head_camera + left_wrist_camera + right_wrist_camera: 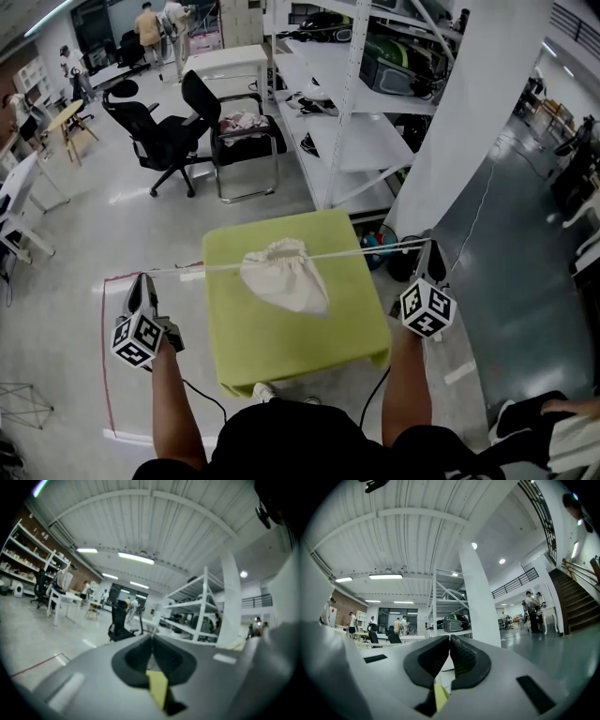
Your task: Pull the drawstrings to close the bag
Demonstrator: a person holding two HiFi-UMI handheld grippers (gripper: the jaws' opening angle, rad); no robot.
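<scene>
A white cloth bag [286,278] lies on a small green table [309,347], its mouth gathered tight at the far end. From the mouth one drawstring [202,267] runs taut to the left and another drawstring [375,250] runs taut to the right. My left gripper [143,278] is off the table's left side, shut on the left string's end. Off the table's right corner, my right gripper [429,247] is shut on the right string's end. Both gripper views show the jaws pressed together, left [151,637] and right [449,638], pointing level across the room; the string is hidden between the pads.
Two black office chairs [159,131] stand beyond the table at the left. White shelving [347,122] and a white pillar [469,122] rise behind the table to the right. A red tape line [108,356] marks the floor on the left. People stand far back in the room.
</scene>
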